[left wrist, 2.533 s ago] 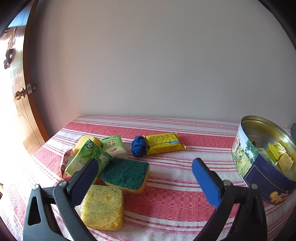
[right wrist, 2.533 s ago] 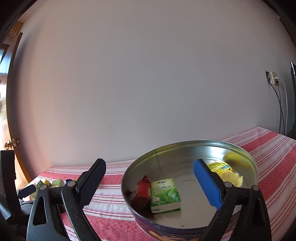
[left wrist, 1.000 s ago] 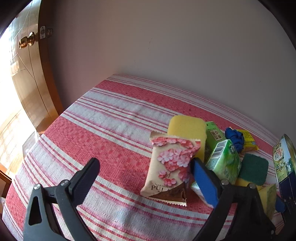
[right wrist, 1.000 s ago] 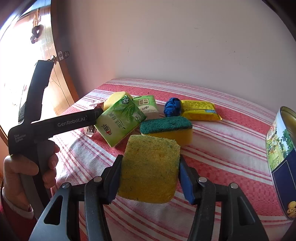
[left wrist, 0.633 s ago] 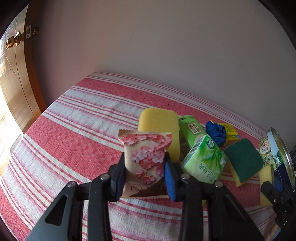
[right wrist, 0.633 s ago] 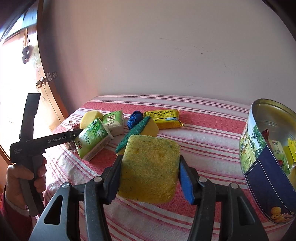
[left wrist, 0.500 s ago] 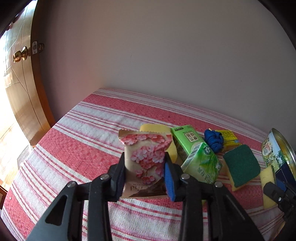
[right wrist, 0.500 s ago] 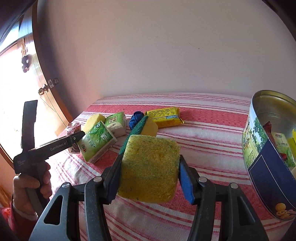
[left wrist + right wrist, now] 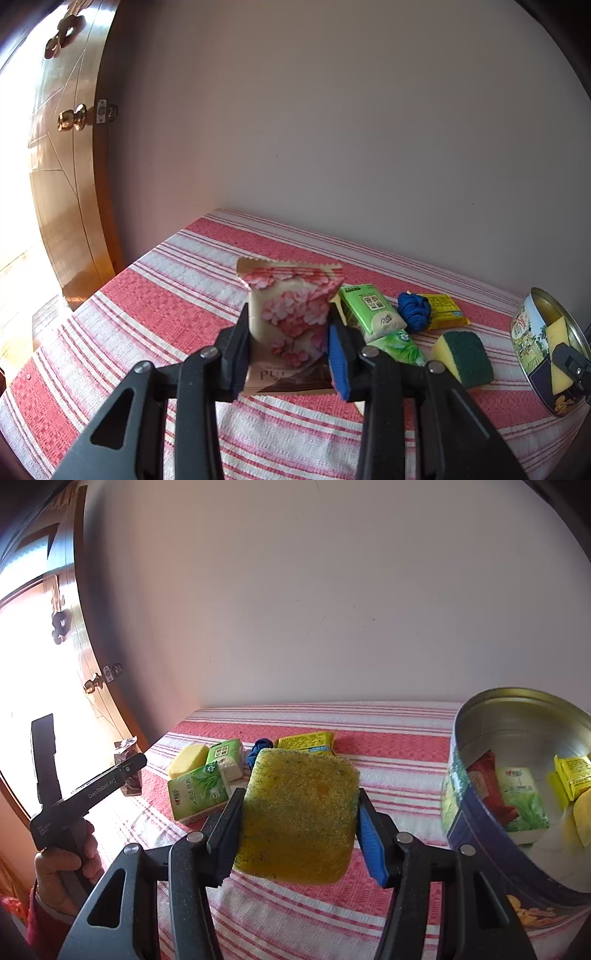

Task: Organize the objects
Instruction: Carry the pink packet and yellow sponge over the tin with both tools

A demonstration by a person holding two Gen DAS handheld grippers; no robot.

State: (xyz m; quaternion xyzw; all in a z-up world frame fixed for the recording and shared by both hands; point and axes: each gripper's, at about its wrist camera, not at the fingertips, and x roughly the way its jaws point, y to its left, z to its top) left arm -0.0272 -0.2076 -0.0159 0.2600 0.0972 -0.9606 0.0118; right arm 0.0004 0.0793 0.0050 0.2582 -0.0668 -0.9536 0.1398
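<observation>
My left gripper (image 9: 290, 354) is shut on a pink flowered snack packet (image 9: 290, 317) and holds it above the striped cloth. My right gripper (image 9: 299, 834) is shut on a yellow sponge (image 9: 297, 814), lifted just left of the round tin (image 9: 476, 834). The tin holds a red packet (image 9: 487, 794), a green tissue pack (image 9: 522, 797) and yellow packets (image 9: 572, 775). In the left wrist view the tin (image 9: 532, 350) stands at the far right with the right gripper's sponge (image 9: 559, 350) beside it.
On the red-striped cloth (image 9: 166, 302) lie two green tissue packs (image 9: 369, 310), a blue cloth ball (image 9: 415, 314), a yellow packet (image 9: 445, 312), a green-topped sponge (image 9: 465, 354) and a yellow sponge (image 9: 188, 758). A wooden door (image 9: 62, 177) stands left. The wall is behind.
Both grippers have lifted with their loads. The right gripper has carried the yellow sponge rightward, nearer the tin. The left gripper holds the pink packet higher above the cloth.
</observation>
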